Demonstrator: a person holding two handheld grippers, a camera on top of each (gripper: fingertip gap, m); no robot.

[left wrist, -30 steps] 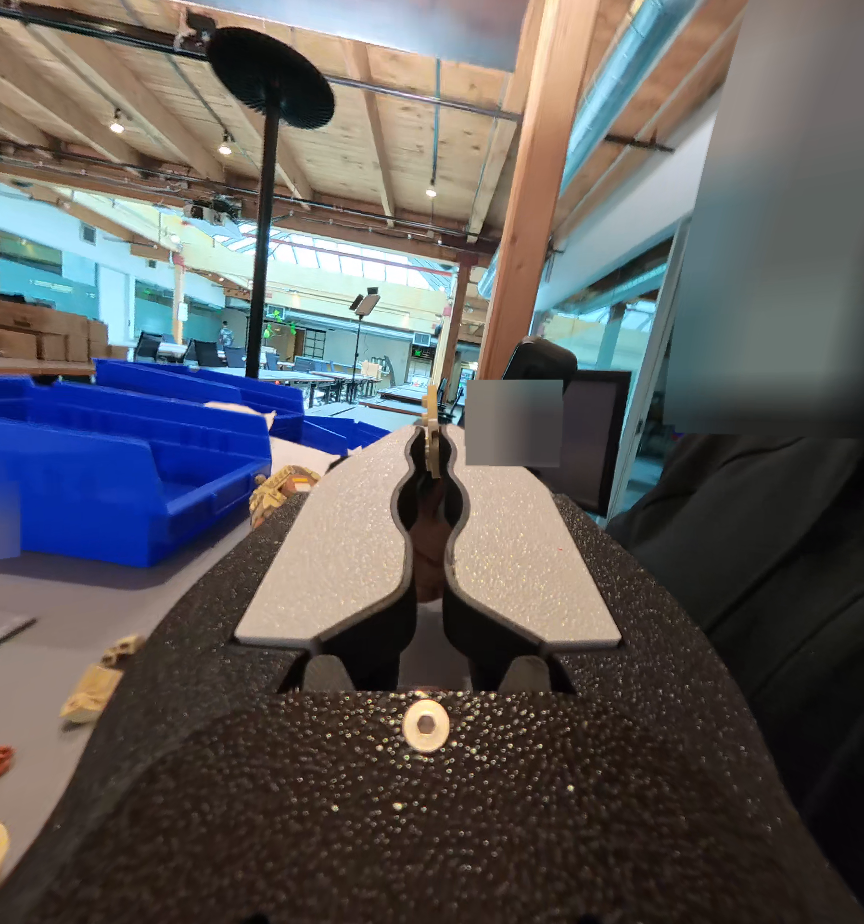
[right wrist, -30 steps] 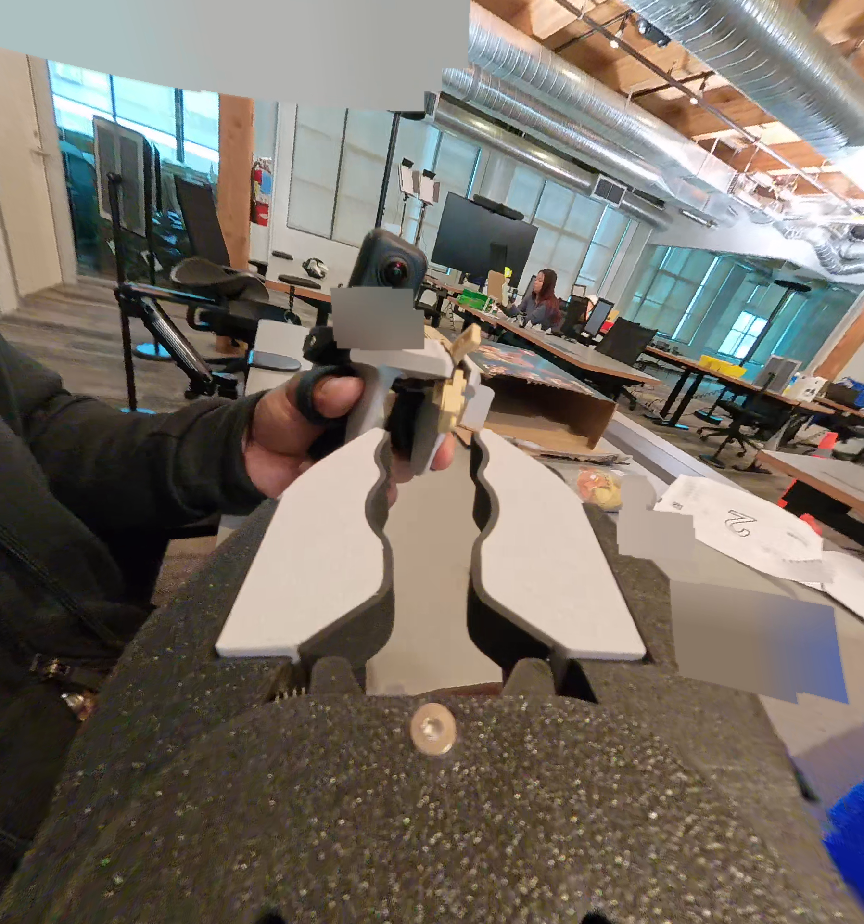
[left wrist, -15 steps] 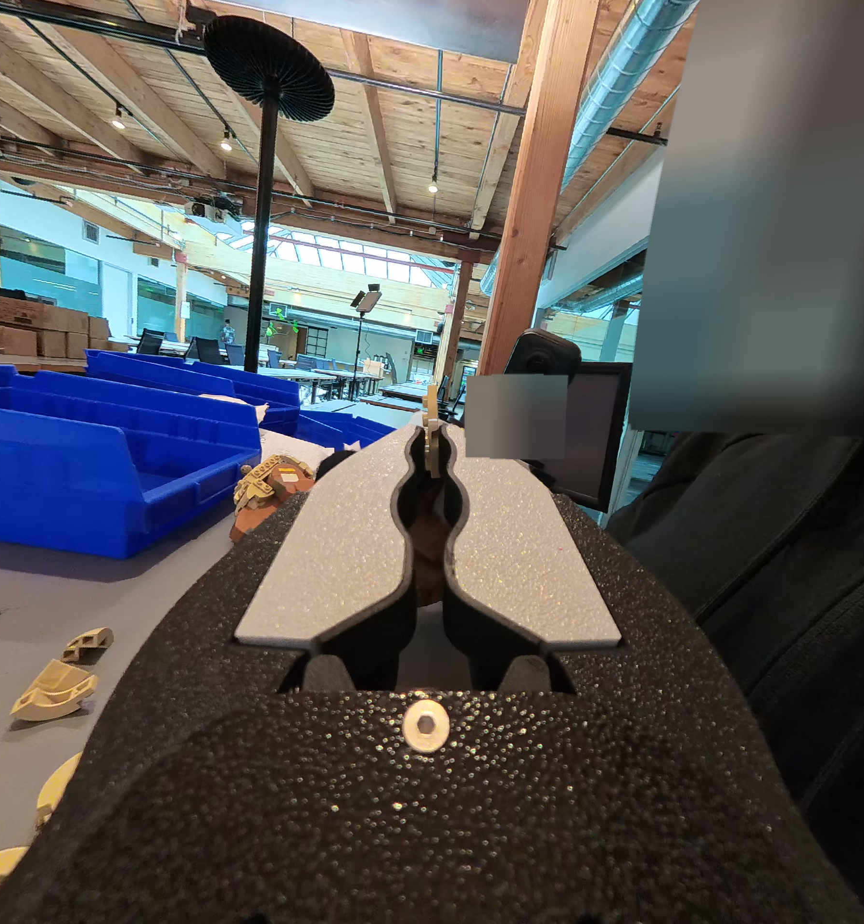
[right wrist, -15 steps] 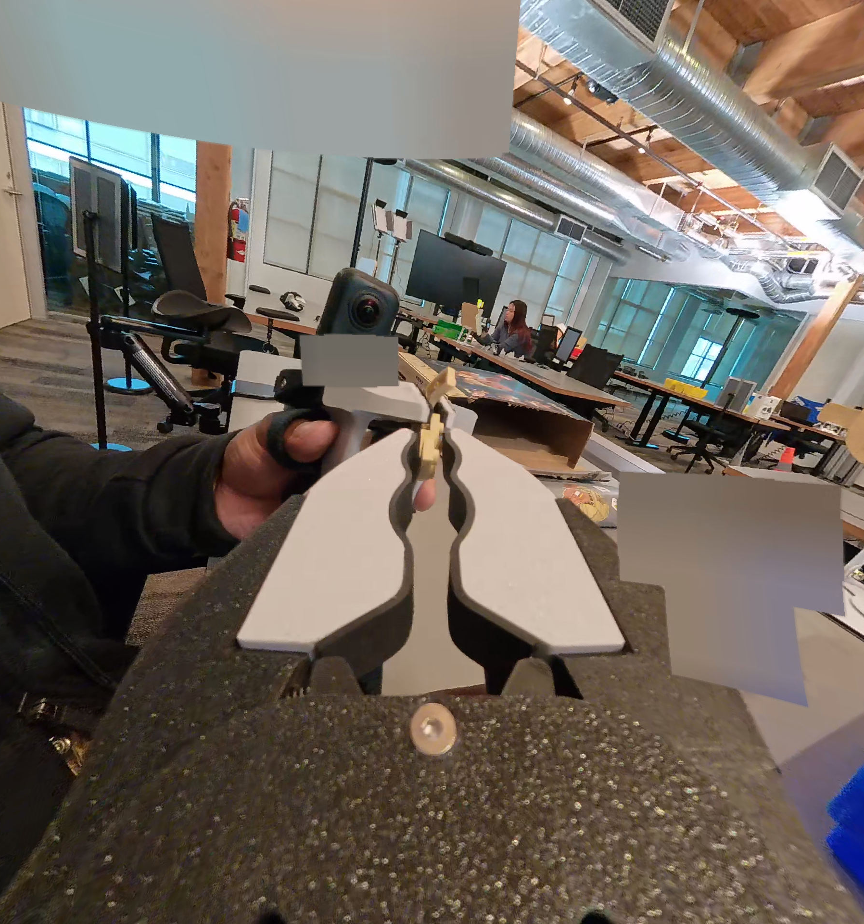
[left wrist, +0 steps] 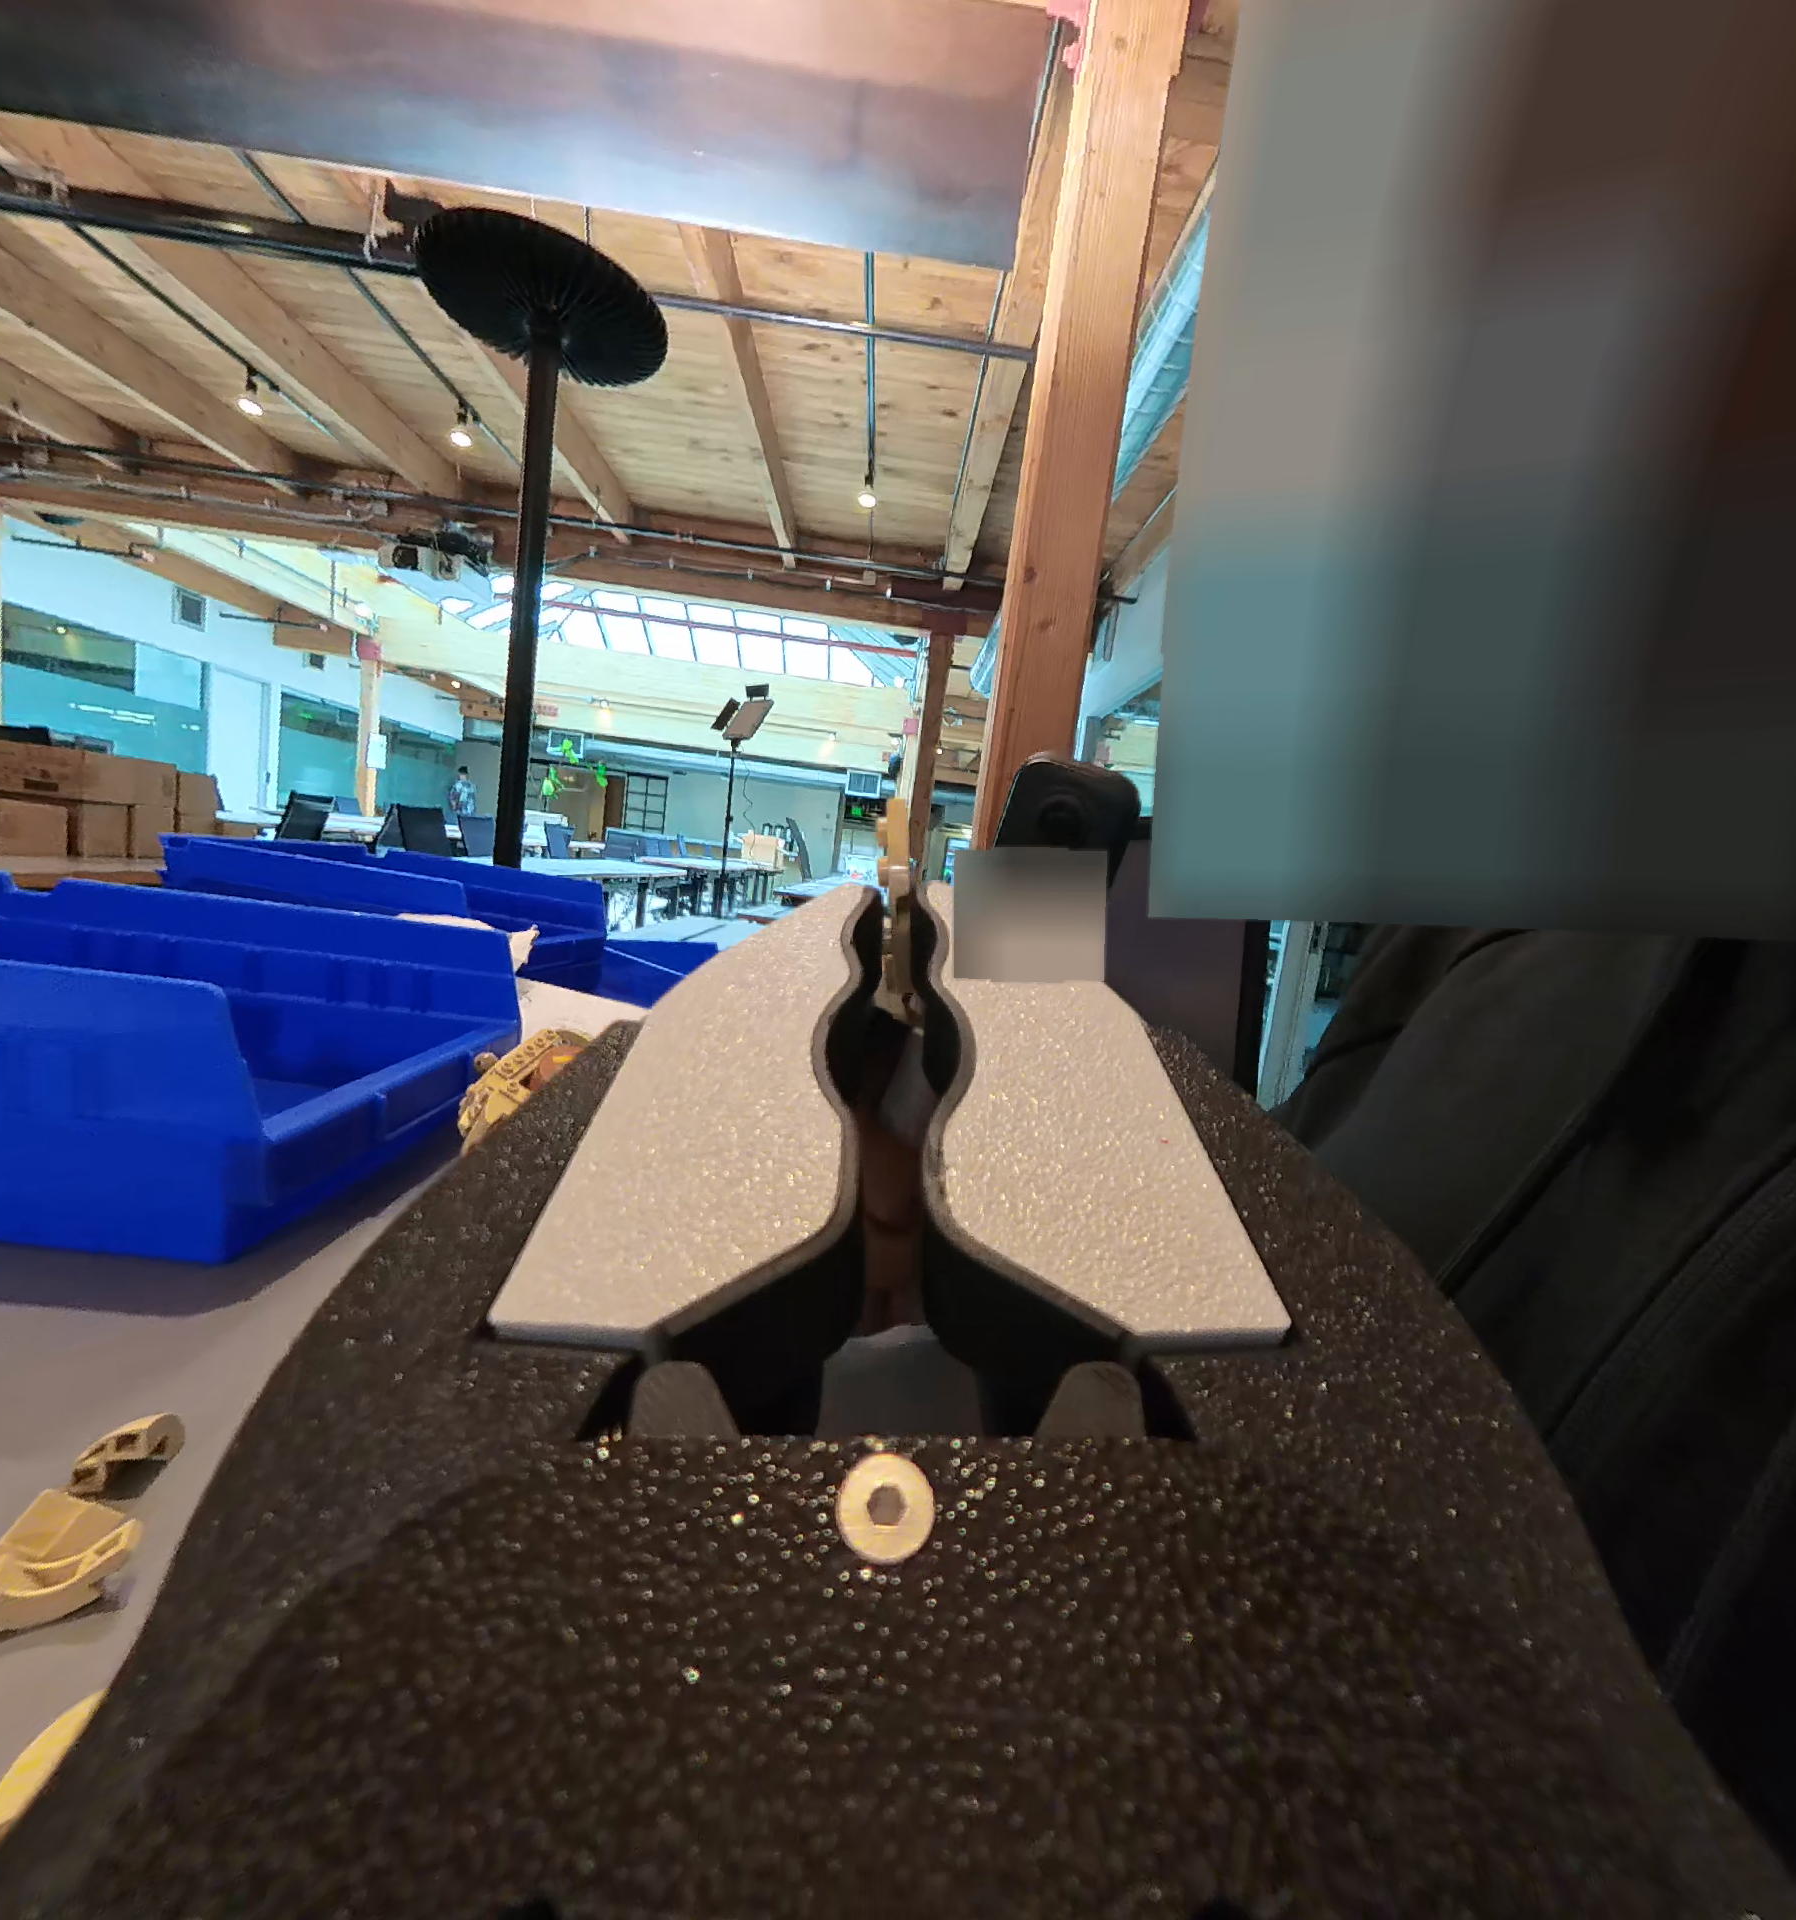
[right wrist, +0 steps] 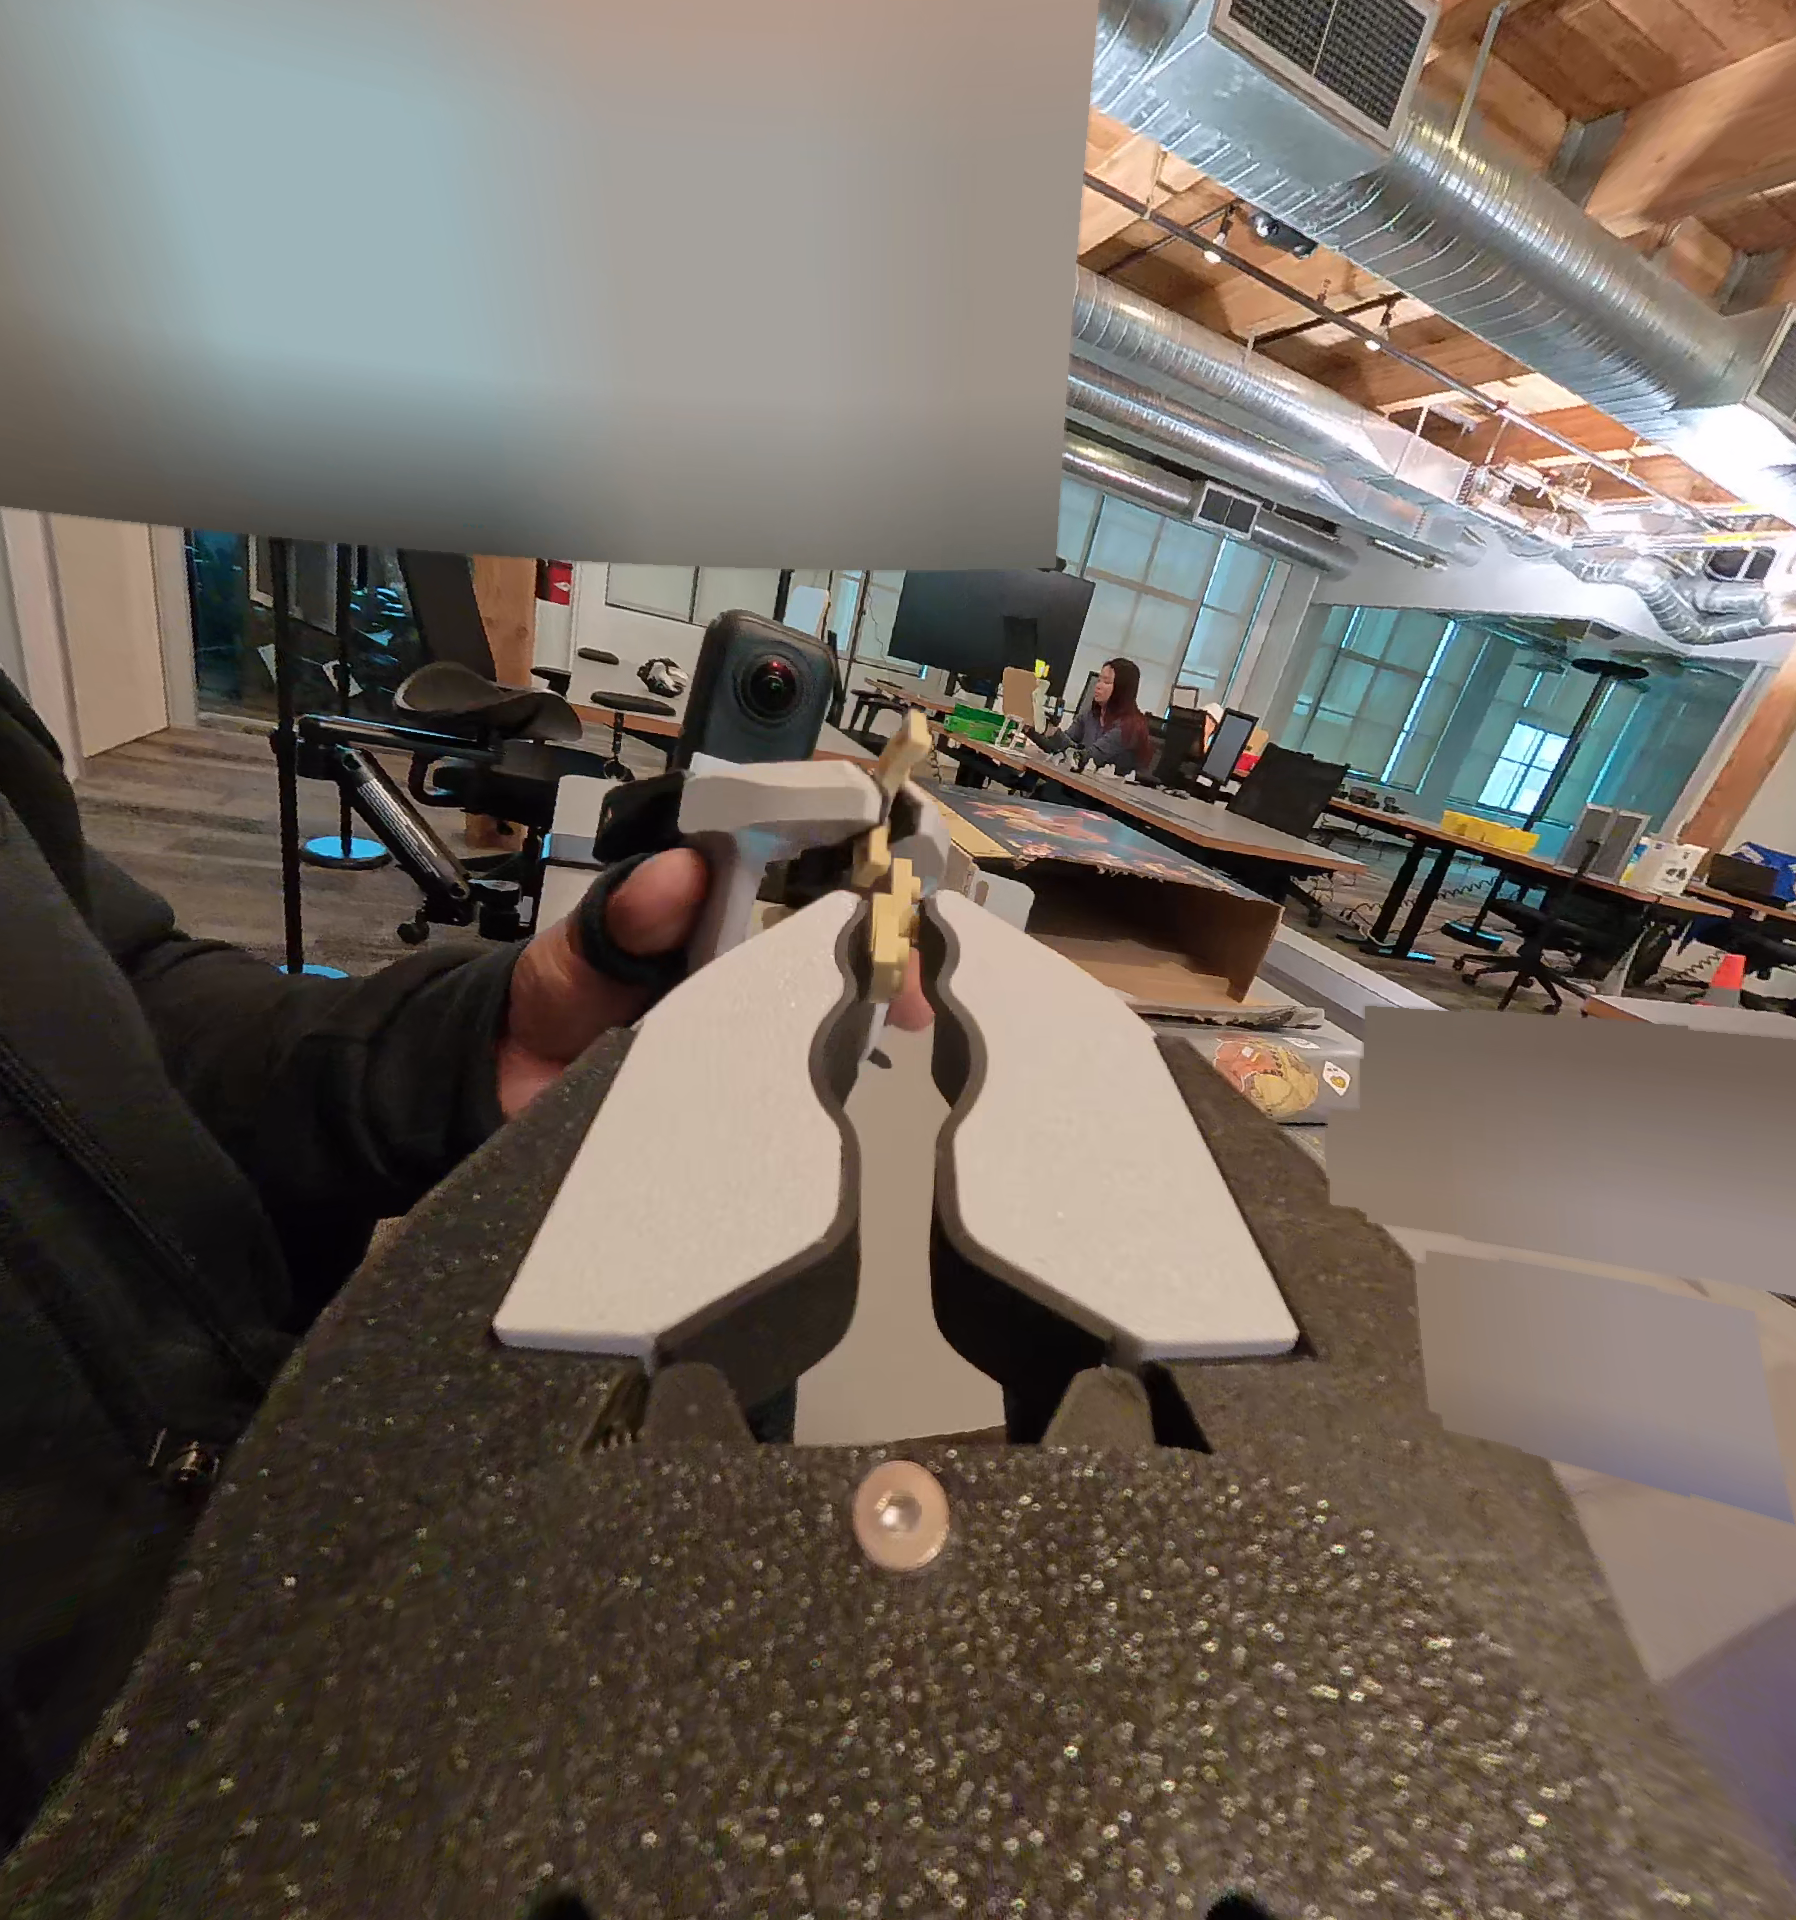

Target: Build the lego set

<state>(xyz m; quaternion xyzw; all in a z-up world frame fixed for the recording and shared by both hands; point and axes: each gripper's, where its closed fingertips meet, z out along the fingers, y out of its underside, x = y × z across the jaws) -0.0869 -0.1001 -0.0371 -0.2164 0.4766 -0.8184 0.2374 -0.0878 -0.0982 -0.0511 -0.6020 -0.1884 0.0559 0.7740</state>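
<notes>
A small tan notched plastic piece [right wrist: 889,914] is pinched edge-on between the tips of both grippers, held up in the air. The right gripper [right wrist: 892,935] and left gripper [left wrist: 899,935] each have jaws nearly closed on it. Blue plastic bins [left wrist: 198,1091] and loose tan plastic parts [left wrist: 42,1558] sit on the grey surface [left wrist: 42,1351].

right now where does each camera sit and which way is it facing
Left wrist view: on the left gripper, looking along its fingers over a grey table with blue bins to the hall; a dark sleeve on the right.
Right wrist view: on the right gripper, facing the left gripper, the hand holding it, and desks beyond.
Shared: a tan toothed piece, gripped by both pairs of fingers.
</notes>
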